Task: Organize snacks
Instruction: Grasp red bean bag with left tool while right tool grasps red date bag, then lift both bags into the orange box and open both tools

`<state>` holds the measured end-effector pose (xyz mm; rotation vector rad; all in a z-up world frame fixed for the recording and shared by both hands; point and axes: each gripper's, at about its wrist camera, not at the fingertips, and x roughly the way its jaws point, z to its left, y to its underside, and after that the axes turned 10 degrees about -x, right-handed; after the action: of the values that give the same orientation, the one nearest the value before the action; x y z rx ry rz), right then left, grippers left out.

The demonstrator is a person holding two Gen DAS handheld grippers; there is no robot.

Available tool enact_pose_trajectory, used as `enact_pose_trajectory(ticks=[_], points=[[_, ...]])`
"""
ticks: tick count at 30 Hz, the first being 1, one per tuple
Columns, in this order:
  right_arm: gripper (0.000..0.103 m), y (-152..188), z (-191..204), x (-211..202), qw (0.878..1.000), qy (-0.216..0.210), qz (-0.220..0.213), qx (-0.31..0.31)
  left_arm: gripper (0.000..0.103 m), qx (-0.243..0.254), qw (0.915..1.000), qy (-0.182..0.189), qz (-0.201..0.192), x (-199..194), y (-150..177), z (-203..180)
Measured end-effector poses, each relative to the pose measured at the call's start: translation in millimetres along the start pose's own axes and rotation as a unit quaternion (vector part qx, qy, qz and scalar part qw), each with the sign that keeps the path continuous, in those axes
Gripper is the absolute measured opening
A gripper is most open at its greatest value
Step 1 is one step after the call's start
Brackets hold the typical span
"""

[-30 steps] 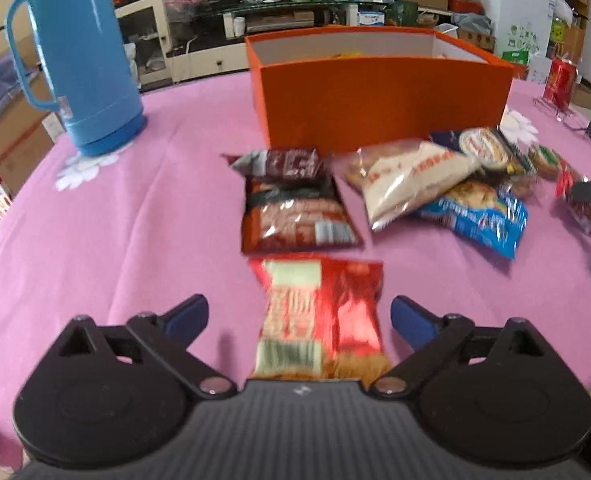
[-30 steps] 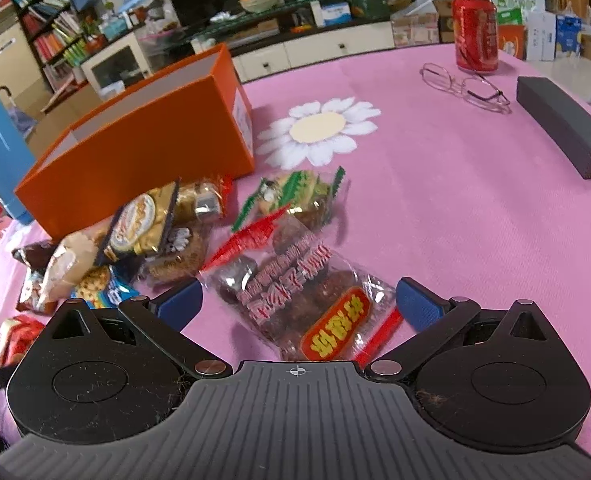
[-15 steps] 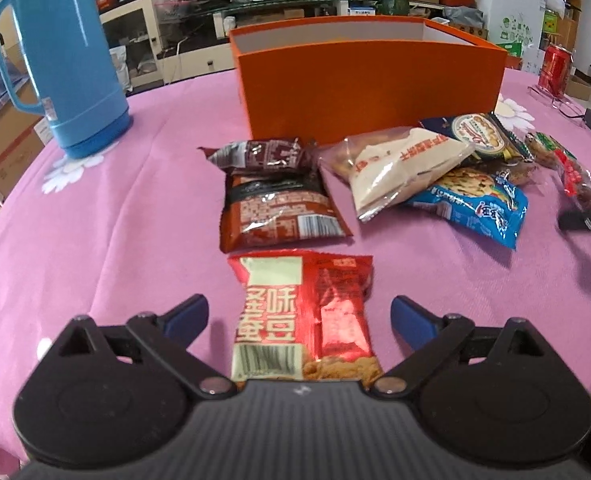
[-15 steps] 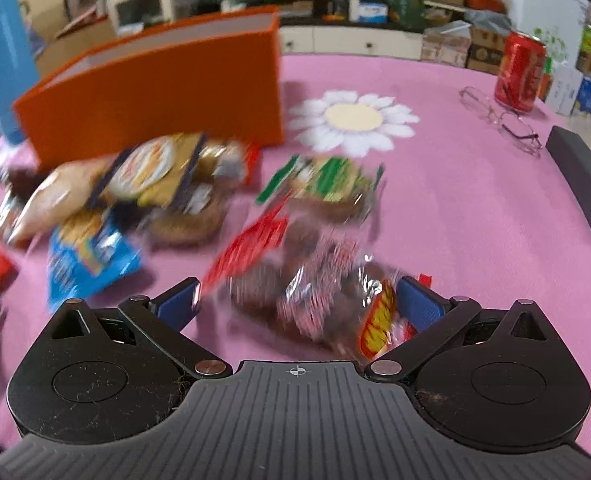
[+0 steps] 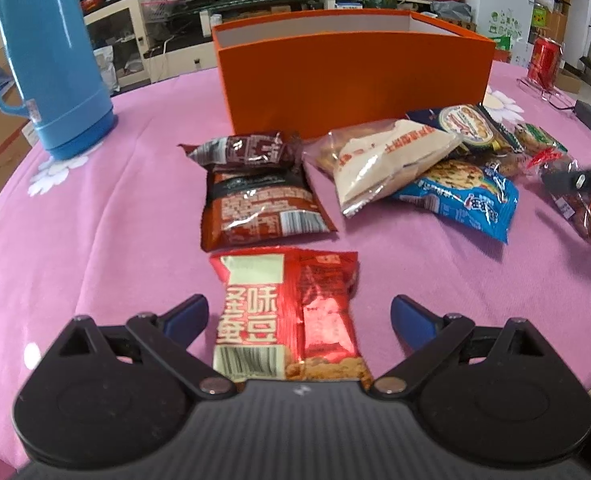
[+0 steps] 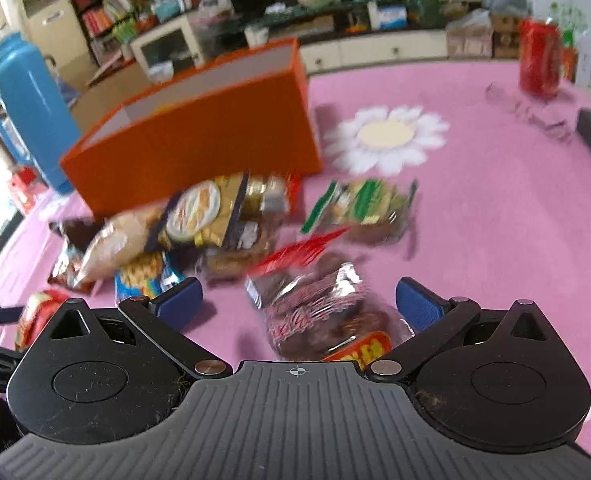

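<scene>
Left wrist view is showing the left tool (image 5: 295, 316) standing open around the red packet (image 5: 287, 316), while the right tool (image 6: 299, 304) is standing open around the clear date packet (image 6: 319, 312), probably for carrying both into the orange box (image 5: 355, 80).

On my desk (image 5: 95, 220) the snack packets (image 5: 395, 168) lie before the box (image 5: 355, 80); the flask (image 5: 51, 60) stands left of it (can (image 6: 541, 58) far right, behind).
</scene>
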<state>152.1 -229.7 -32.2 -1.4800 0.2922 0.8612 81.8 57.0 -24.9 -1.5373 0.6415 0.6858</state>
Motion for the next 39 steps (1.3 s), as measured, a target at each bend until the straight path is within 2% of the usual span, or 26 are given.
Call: enact_pose_trajectory(ticks=[2, 4, 5, 6, 7, 8, 9, 13, 18, 20, 24, 27, 31, 35, 39], points=[[0.091, 2.6, 8.4, 8.8, 0.999, 0.021, 0.014, -0.034, 0.097, -0.008, 1.0, 0.003, 0.001, 1.7, -0.5, 1.8], [0.081, 6.3, 15.3, 12.2, 0.997, 0.045, 0.017, -0.062, 0.093, -0.022, 0.9997, 0.012, 0.004, 3.3, -1.7, 5.9], [0.076, 7.2, 18.5, 12.4, 0.996, 0.056, 0.018, -0.073, 0.083, -0.025, 0.9996, 0.014, 0.001, 2.4, -2.4, 7.1], [0.061, 8.1, 21.4, 11.9, 0.994, 0.074, 0.02, -0.084, 0.069, -0.028, 0.9995, 0.017, -0.004, 0.6, -3.1, 8.4], [0.047, 8.9, 21.6, 8.9, 0.993, 0.078, 0.017, -0.085, 0.065, -0.032, 0.9993, 0.02, -0.006, -0.5, -3.7, 10.0], [0.043, 8.8, 20.0, 5.8, 0.994, 0.073, 0.014, -0.077, 0.06, -0.038, 0.999, 0.022, -0.005, -1.2, -3.9, 11.5], [0.041, 9.3, 18.7, 1.8, 0.995, 0.068, 0.013, -0.069, 0.059, -0.04, 0.999, 0.018, -0.006, -2.4, -3.6, 12.2], [0.041, 17.4, 19.5, -14.2, 0.997, 0.058, 0.012, -0.05, 0.059, -0.052, 0.9983, 0.026, -0.003, -14.1, -2.0, 15.1], [0.04, 11.5, 23.7, -47.1, 0.998, 0.044, -0.038, -0.023, 0.059, -0.072, 0.9948, 0.062, -0.038, -44.5, -23.5, 15.6], [0.041, -4.1, 28.2, -57.6, 0.997, 0.033, -0.063, -0.022, 0.059, -0.079, 0.9924, 0.075, -0.058, -50.1, -46.6, 14.0], [0.041, -62.5, 41.8, -60.5, 0.992, 0.025, -0.115, -0.054, 0.059, -0.089, 0.9875, 0.075, -0.106, -43.9, -104.7, 7.4], [0.041, -111.5, 50.4, -38.9, 0.986, 0.029, -0.147, -0.079, 0.059, -0.107, 0.9838, 0.076, -0.122, -18.0, -150.6, 4.6], [0.04, -154.3, 56.2, 18.2, 0.985, 0.025, -0.151, -0.084, 0.059, -0.108, 0.9845, 0.072, -0.118, 25.1, -195.3, -0.4], [0.04, -167.6, 54.3, 74.9, 0.989, 0.021, -0.131, -0.065, 0.059, -0.1, 0.9866, 0.069, -0.109, 62.9, -221.4, -8.7], [0.041, -169.0, 52.9, 113.9, 0.993, 0.025, -0.102, -0.053, 0.059, -0.11, 0.9863, 0.083, -0.091, 92.2, -228.5, -14.8]])
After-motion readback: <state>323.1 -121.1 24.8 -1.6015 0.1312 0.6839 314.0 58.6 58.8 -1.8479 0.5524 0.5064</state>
